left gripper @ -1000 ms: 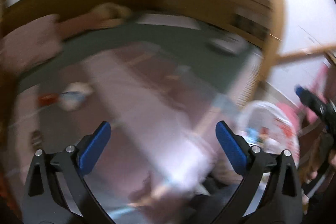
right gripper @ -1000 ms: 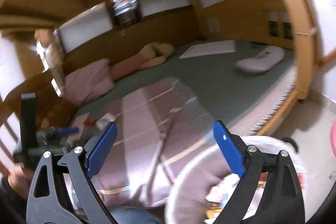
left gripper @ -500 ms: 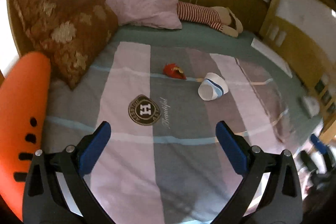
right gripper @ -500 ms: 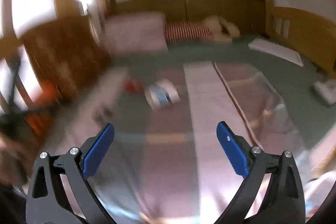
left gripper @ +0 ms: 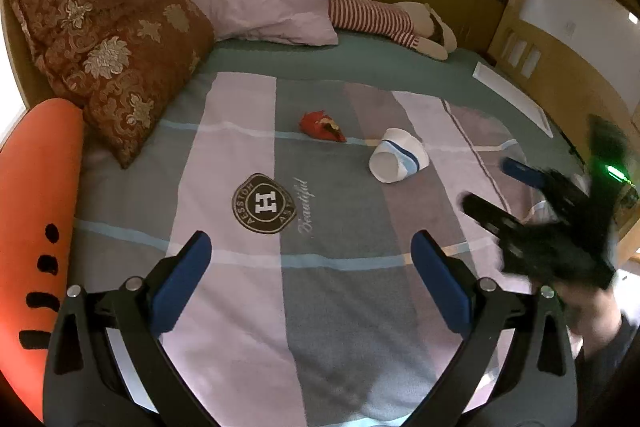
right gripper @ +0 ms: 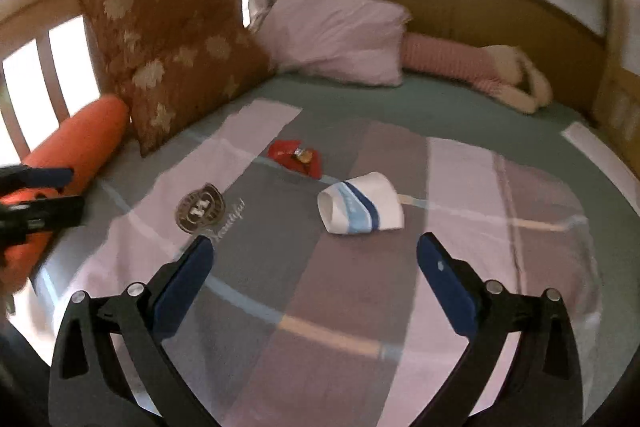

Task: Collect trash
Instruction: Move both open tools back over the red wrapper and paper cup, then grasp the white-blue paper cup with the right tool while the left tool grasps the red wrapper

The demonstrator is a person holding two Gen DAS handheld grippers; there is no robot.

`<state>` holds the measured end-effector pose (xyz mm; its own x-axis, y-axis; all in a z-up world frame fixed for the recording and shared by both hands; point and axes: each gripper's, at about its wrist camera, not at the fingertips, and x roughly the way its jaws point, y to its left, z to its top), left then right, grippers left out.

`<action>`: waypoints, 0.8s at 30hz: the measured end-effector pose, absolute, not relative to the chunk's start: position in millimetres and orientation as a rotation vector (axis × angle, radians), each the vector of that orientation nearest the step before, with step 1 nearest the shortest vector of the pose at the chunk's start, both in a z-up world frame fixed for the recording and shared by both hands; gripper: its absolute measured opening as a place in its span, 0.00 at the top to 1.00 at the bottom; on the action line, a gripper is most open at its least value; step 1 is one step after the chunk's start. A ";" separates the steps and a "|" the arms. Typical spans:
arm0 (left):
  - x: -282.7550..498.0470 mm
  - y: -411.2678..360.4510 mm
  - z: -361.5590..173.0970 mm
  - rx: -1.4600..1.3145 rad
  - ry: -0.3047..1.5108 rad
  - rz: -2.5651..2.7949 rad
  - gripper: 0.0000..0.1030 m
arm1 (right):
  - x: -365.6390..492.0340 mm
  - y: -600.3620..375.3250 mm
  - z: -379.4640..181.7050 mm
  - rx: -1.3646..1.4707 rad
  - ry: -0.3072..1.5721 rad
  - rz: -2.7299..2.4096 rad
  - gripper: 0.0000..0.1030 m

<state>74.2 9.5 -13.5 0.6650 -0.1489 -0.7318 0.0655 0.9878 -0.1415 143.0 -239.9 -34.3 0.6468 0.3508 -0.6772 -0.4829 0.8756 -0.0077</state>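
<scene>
A crumpled red wrapper (left gripper: 322,127) (right gripper: 296,157) and a white paper cup with blue stripes (left gripper: 398,157) (right gripper: 360,205), tipped on its side, lie on the striped blanket (left gripper: 240,307) (right gripper: 360,307). My left gripper (left gripper: 310,247) hovers open above the blanket, well short of both, with nothing between its fingers. My right gripper (right gripper: 316,247) is just short of the cup; its jaws are opening and hold nothing. The left wrist view shows that gripper blurred at the right (left gripper: 500,187). The right wrist view shows the left gripper (right gripper: 40,191) at the left edge.
A brown floral cushion (left gripper: 112,59) and an orange bolster (left gripper: 36,207) line the left side. A pink pillow (left gripper: 264,3) and a striped plush toy (left gripper: 384,19) lie at the head. Wooden bed walls (right gripper: 440,15) surround the mattress. A white flat panel (left gripper: 508,95) rests at the right.
Both views swung from the bed's far side and a white bag to the blanket with the wrapper and cup. The left view then held still; the right gripper drew closer to the cup.
</scene>
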 end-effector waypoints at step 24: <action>129.0 11.1 -52.6 -0.122 0.930 -0.065 0.04 | 284.7 -225.3 -120.5 -0.042 0.984 0.543 0.22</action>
